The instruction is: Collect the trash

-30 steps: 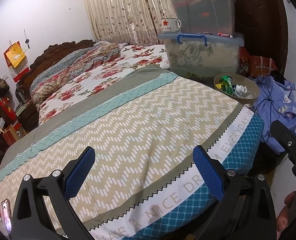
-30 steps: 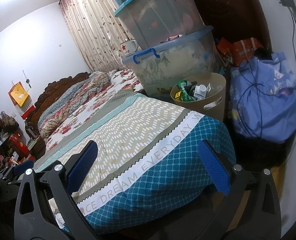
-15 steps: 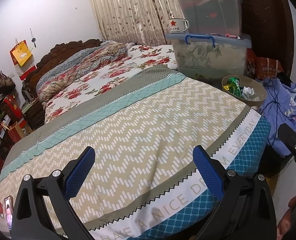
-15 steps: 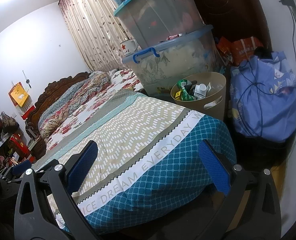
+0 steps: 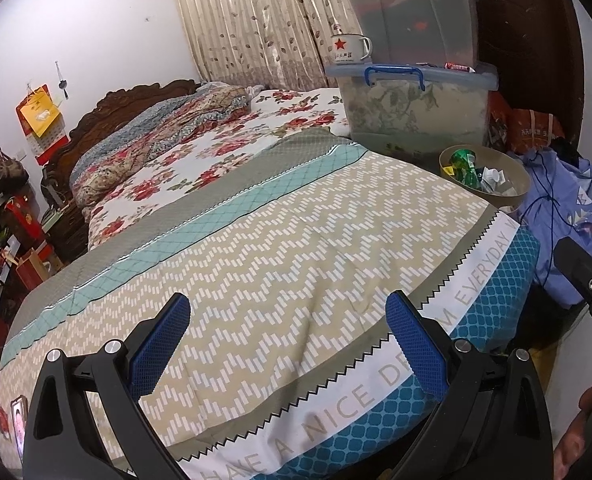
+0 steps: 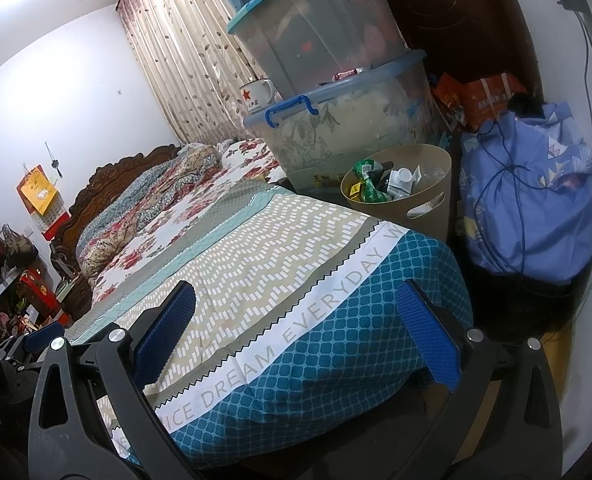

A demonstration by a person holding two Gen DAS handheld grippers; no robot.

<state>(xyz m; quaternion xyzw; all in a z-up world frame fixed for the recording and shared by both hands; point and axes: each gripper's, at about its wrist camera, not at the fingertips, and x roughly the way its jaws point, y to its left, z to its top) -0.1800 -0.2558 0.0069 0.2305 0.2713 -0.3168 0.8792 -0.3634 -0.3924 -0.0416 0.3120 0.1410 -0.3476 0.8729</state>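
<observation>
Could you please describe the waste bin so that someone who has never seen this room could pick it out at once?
Start at the bed and go to its far foot corner, where two stacked clear storage boxes stand. The waste bin sits on the floor just in front of them, beside a blue fabric bundle. It is the only round beige tub, with a cut-out handle slot and green wrappers and small bottles inside.

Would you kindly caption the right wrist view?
Open right claw above the bedspread, facing a full tan wastebasket.
</observation>
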